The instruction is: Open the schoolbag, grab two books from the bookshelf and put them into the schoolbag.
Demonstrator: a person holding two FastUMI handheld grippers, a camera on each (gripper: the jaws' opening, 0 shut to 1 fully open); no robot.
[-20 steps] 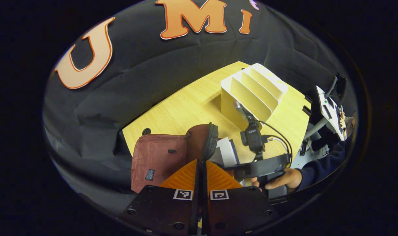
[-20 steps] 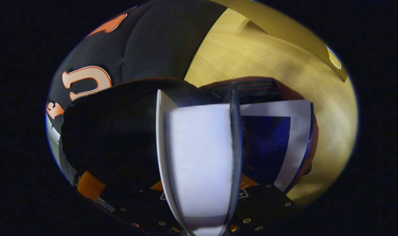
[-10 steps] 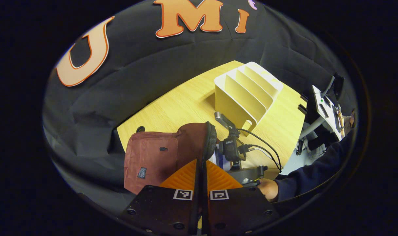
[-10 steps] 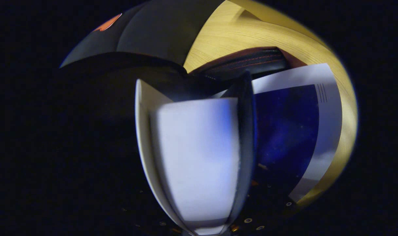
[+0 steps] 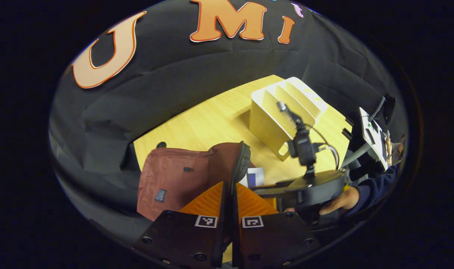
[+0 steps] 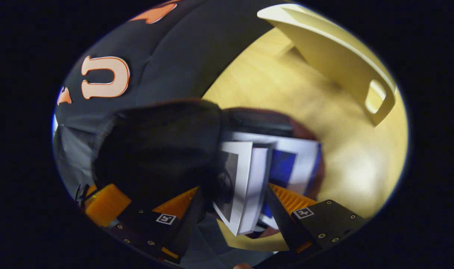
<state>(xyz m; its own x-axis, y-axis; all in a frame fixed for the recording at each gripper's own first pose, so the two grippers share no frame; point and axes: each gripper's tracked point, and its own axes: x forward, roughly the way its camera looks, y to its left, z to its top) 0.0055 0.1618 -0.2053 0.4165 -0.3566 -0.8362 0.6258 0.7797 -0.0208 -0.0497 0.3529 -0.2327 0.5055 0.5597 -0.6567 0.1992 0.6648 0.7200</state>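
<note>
Right gripper view has the right hand-held gripper (image 6: 230, 209) with its jaws spread apart, the orange fingers (image 6: 288, 200) standing either side of a white-covered book (image 6: 239, 186) without pressing on it. That book stands on edge in the mouth of the schoolbag (image 6: 159, 145), just beside a second book with a blue cover (image 6: 287, 168) already lodged there. Beyond them lies the pale wooden worktop (image 6: 279, 86), and farther back the cream bookshelf (image 6: 335, 63), whose slots look bare.

Left gripper view shows the left hand-held gripper (image 5: 229, 203), jaws together and clamped on the zipped edge of the bag's flap (image 5: 242, 164), holding the maroon bag open. A hand (image 5: 341, 200) holds the right tool near the bag's mouth.

Both books seem to be in, so the task looks close to done. The risk now is the white book: it stands loose and partly out of the opening, so it could tip forward and slide onto the worktop. If the left grip lets the flap drop early, it may land on the book tops and push them askew.
</note>
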